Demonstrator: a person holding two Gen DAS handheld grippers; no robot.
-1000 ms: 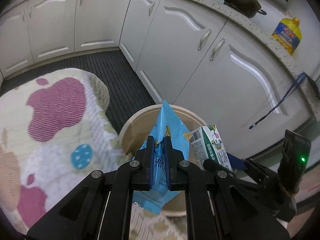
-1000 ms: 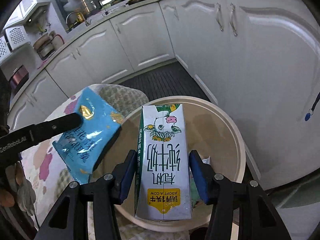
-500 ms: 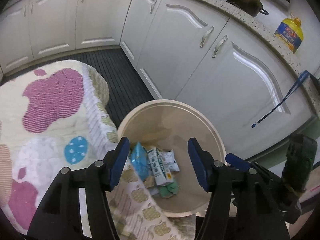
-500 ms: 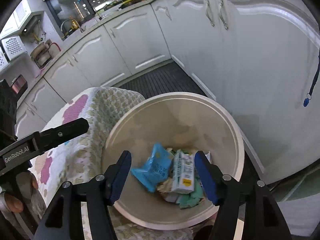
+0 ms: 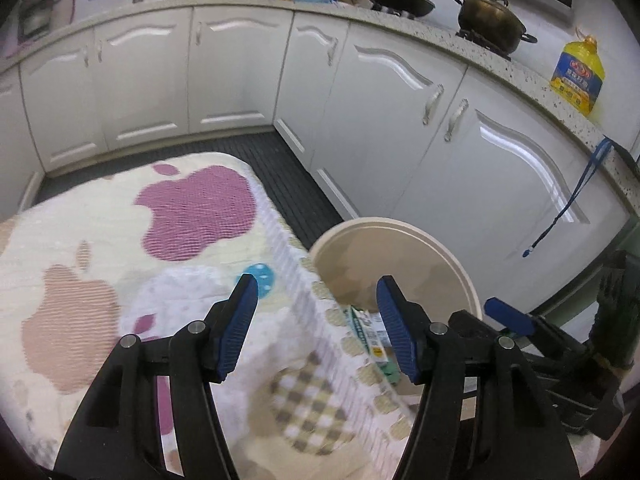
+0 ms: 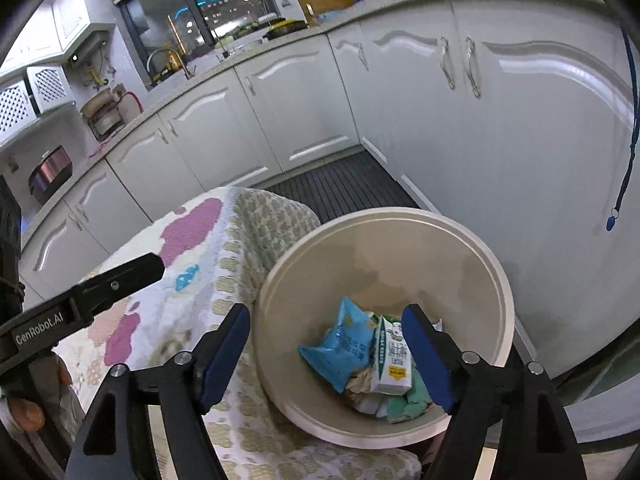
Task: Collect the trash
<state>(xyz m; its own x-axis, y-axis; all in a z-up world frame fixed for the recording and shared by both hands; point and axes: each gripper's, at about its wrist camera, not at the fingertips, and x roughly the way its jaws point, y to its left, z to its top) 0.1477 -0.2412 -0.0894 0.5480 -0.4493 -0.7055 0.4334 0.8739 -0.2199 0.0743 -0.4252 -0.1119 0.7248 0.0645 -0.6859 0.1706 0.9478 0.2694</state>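
Observation:
A round beige bin [image 6: 472, 248] [image 5: 440, 240] stands on the floor beside a cloth-covered table. Inside it lie a blue snack packet [image 6: 344, 344], a white-and-green milk carton [image 6: 394, 360] [image 5: 366, 330] and crumpled scraps. My right gripper [image 6: 326, 322] hangs above the bin's near side, its jaws still opening, nothing between them. My left gripper [image 5: 316, 292] is open and empty over the table's edge, left of the bin. In the right wrist view one black finger of the left gripper [image 6: 120, 276] crosses the table.
A patterned tablecloth [image 5: 120, 272] [image 6: 192, 264] with purple and pink patches covers the table. White cabinets [image 5: 400, 120] curve around behind, with dark slatted flooring [image 5: 288, 176] between. A pot [image 5: 488, 20] and a yellow oil bottle [image 5: 578, 70] sit on the counter. A blue lanyard [image 5: 572, 200] hangs down.
Both grippers opened and dropped their loads: the blue packet and the milk carton now lie in the bin. Both grippers then drew back and up, the left shifting over the table.

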